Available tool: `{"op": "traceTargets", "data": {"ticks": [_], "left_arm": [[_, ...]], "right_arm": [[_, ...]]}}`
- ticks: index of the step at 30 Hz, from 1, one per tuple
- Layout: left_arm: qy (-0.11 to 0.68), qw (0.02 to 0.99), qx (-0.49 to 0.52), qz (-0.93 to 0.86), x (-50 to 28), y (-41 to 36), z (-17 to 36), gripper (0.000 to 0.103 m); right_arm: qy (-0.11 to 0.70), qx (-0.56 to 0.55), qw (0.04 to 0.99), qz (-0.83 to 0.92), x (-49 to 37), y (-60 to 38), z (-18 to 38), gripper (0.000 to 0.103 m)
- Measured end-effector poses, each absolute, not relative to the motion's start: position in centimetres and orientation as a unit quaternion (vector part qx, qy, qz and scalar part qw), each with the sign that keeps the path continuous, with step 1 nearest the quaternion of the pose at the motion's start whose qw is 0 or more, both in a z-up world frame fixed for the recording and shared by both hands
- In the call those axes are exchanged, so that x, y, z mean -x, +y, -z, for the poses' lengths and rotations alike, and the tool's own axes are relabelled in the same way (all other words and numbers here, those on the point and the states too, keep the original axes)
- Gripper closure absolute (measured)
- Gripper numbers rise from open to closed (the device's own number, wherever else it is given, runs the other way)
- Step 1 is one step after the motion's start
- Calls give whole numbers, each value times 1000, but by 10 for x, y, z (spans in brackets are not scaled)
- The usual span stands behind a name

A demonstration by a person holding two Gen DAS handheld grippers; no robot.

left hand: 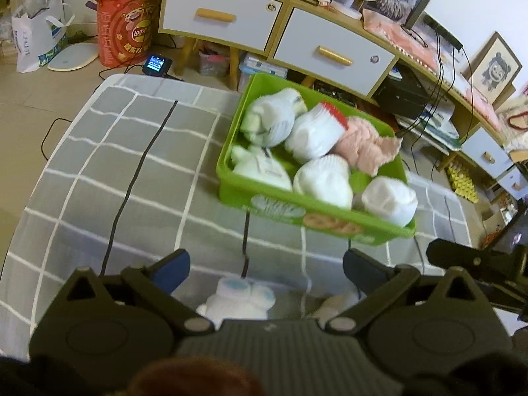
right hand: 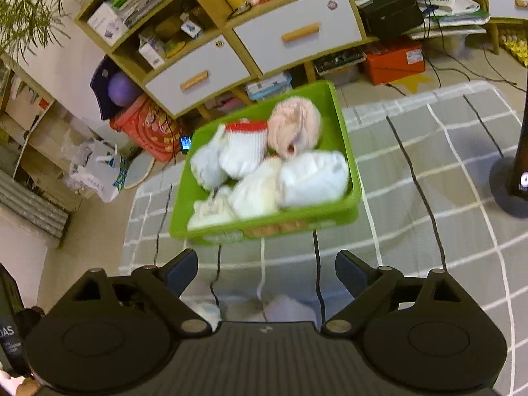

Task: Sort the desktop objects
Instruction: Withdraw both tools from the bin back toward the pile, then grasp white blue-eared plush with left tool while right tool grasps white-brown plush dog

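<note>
A green plastic bin (left hand: 231,151) stands on a grey checked tablecloth (left hand: 132,171) and holds several rolled white socks (left hand: 321,181) and a pink one (left hand: 366,145). My left gripper (left hand: 265,269) is open and empty, in front of the bin. A rolled white sock with blue trim (left hand: 241,300) lies on the cloth just under its fingers; another white sock (left hand: 333,307) lies to its right. In the right wrist view the bin (right hand: 346,151) sits ahead of my open, empty right gripper (right hand: 267,272), with white socks (right hand: 290,307) on the cloth below it.
A low cabinet with white drawers (left hand: 224,16) and shelves stands behind the table. A red Lay's tub (left hand: 123,26), a white bag (left hand: 36,39) and cables are on the floor. A black stand base (right hand: 511,184) rests on the cloth at the right.
</note>
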State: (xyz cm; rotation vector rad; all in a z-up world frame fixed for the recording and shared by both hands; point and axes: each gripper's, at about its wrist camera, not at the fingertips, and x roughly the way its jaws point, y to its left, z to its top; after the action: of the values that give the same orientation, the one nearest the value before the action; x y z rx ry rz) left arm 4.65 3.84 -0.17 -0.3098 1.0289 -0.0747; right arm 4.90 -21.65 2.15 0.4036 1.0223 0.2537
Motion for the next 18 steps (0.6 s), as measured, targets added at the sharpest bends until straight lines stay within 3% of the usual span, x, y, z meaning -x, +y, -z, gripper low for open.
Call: {"op": "traceTargets", "data": {"ticks": [18], "left_arm": [[566, 817, 92, 65, -21, 39, 52, 1]], "right_arm": [[564, -157, 800, -129, -35, -196, 28, 12]]}}
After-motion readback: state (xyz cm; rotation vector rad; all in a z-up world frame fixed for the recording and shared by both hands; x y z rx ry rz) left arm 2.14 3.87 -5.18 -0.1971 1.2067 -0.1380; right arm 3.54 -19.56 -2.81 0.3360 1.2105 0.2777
